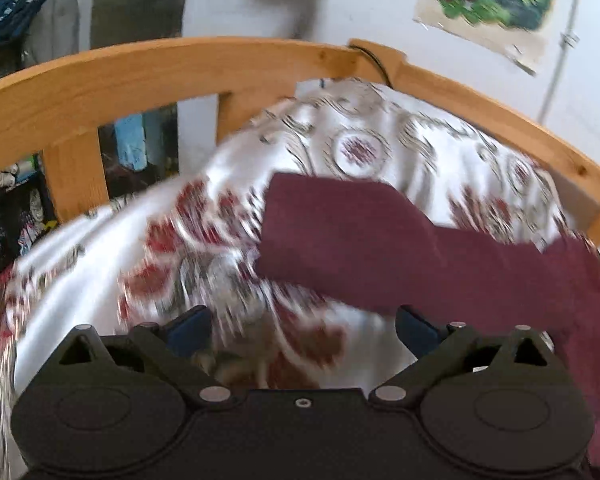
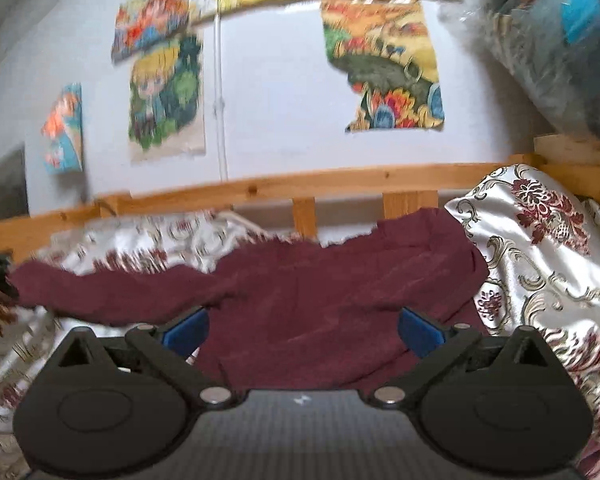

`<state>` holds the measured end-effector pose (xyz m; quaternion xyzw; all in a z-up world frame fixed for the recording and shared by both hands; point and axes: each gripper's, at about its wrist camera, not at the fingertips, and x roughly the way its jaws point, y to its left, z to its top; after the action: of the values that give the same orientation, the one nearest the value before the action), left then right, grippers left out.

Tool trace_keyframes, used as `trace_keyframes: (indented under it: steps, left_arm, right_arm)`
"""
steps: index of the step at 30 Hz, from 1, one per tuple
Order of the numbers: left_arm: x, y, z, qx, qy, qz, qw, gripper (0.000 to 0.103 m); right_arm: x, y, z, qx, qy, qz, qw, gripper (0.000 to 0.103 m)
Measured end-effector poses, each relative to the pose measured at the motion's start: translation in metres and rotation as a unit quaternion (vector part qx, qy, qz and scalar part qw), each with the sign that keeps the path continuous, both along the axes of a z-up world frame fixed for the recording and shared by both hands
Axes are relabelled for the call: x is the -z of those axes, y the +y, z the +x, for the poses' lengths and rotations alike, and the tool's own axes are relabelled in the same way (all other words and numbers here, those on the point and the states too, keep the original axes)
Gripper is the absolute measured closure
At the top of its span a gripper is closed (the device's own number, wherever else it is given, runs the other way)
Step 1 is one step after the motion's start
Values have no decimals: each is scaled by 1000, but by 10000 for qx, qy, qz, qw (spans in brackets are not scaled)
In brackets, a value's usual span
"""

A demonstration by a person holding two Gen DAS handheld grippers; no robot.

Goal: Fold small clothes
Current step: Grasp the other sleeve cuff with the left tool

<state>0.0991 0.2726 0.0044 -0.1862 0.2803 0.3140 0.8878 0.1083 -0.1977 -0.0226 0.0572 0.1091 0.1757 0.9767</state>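
Maroon garment [image 2: 308, 300] lies spread on the patterned bedspread [image 1: 100, 264]. Both the left gripper [image 1: 302, 330] and right gripper [image 2: 302, 330] stand spread wide, seemingly gripping nothing, though blur hampers certainty.

So it's a bed [image 2: 260, 188] with a light pine frame, the rail running along the wall side. Spread over it is a shiny white bedspread [image 1: 112, 256] with dark red flowers and grey-gold scrolls, pretty rumpled and bunched up into a hump at the right in the right wrist view. Lying straight on that is a maroon garment [image 2: 300, 292], spread out flat-ish with one sleeve stretched off to the left.
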Motion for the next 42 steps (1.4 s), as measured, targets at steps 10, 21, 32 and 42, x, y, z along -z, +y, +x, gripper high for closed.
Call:
trace_keyframes:
  steps: [10, 21, 32, 42]
  left_arm:
    - [0, 28, 23, -374, -6, 173, 9992, 63]
    - [-13, 22, 21, -239, -50, 500, 9985, 97]
    - [-17, 18, 14, -26, 73, 443, 9990, 76]
    - [2, 26, 18, -38, 143, -8, 9999, 46]
  right_arm:
    - [16, -2, 5, -24, 200, 20, 9998, 0]
    - [25, -9, 10, 123, 480, 160, 9986, 0]
    - [23, -9, 9, 126, 466, 158, 9987, 0]
    - [26, -2, 8, 35, 534, 79, 9985, 0]
